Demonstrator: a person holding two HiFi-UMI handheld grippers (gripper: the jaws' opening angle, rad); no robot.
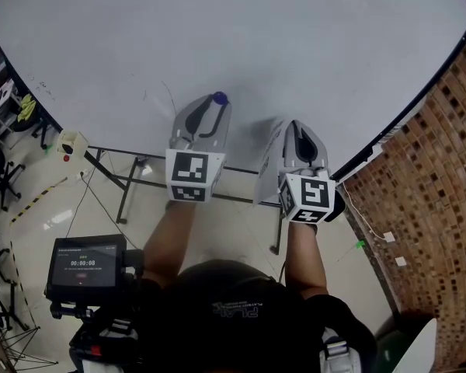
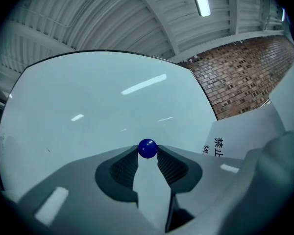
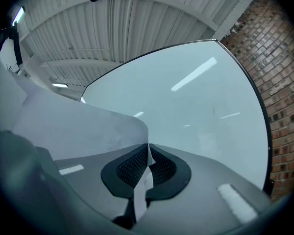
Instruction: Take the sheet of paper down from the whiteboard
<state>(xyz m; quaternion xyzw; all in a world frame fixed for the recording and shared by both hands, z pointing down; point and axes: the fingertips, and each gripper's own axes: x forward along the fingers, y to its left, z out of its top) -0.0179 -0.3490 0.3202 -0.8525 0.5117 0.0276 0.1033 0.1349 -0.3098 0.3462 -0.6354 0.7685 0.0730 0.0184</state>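
The whiteboard [image 1: 256,37] fills the upper half of the head view. My left gripper [image 1: 217,104] is held up against it and is shut on a small blue ball magnet [image 2: 147,148] at its fingertips. My right gripper [image 1: 293,126], to the right of it, is shut on the edge of the white sheet of paper [image 3: 78,126]. The sheet curls away to the left of the jaws and hangs beside the gripper [image 1: 268,168]. In the left gripper view the paper [image 2: 245,141] shows at the right with dark print on it.
A brick wall [image 1: 439,169] stands to the right of the board. The board's metal stand legs [image 1: 128,185] are on the floor below. A device with a screen [image 1: 85,266] sits by the person's left side. A small white box [image 1: 71,142] lies on the floor at the left.
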